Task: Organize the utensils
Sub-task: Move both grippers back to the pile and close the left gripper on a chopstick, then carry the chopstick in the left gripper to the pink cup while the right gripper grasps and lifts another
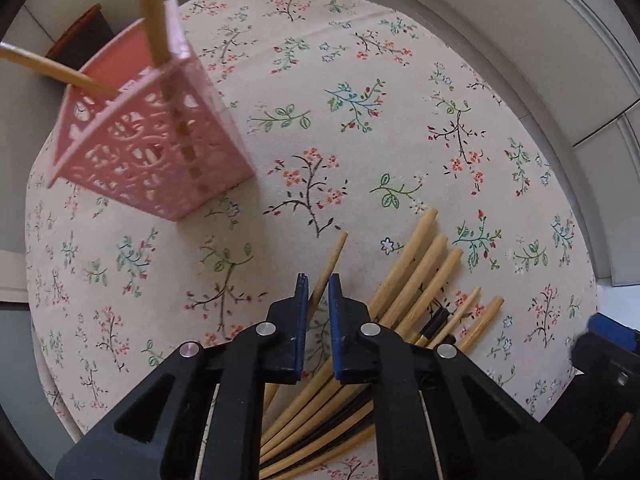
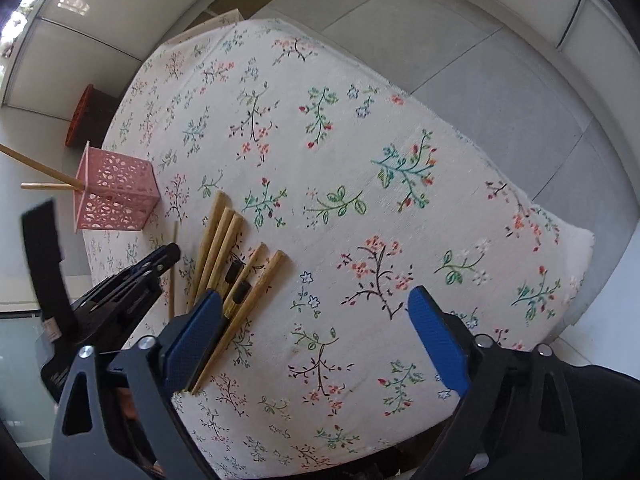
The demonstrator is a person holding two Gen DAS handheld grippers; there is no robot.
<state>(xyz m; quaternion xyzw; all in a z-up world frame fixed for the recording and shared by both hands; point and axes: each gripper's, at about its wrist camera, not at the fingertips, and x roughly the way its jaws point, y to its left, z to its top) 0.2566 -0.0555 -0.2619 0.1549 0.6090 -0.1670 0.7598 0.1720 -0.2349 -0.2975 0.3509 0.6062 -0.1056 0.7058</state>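
A pink lattice holder [image 1: 152, 140] stands on the floral tablecloth [image 1: 360, 128] with two wooden chopsticks [image 1: 154, 12] sticking out of it; it also shows in the right wrist view [image 2: 116, 196]. My left gripper [image 1: 319, 286] is shut on a thin wooden chopstick [image 1: 334, 256], just above the cloth. A pile of wooden chopsticks [image 1: 416, 276] with some black ones lies to its right, also seen in the right wrist view [image 2: 224, 248]. My right gripper [image 2: 316, 312] is open and empty above the cloth, right of the pile.
A dark red-rimmed bin [image 2: 90, 116] stands on the floor beyond the table's far left edge. The table edge [image 2: 576, 236] drops off at the right. The left gripper's body [image 2: 132, 280] is close to my right gripper's left finger.
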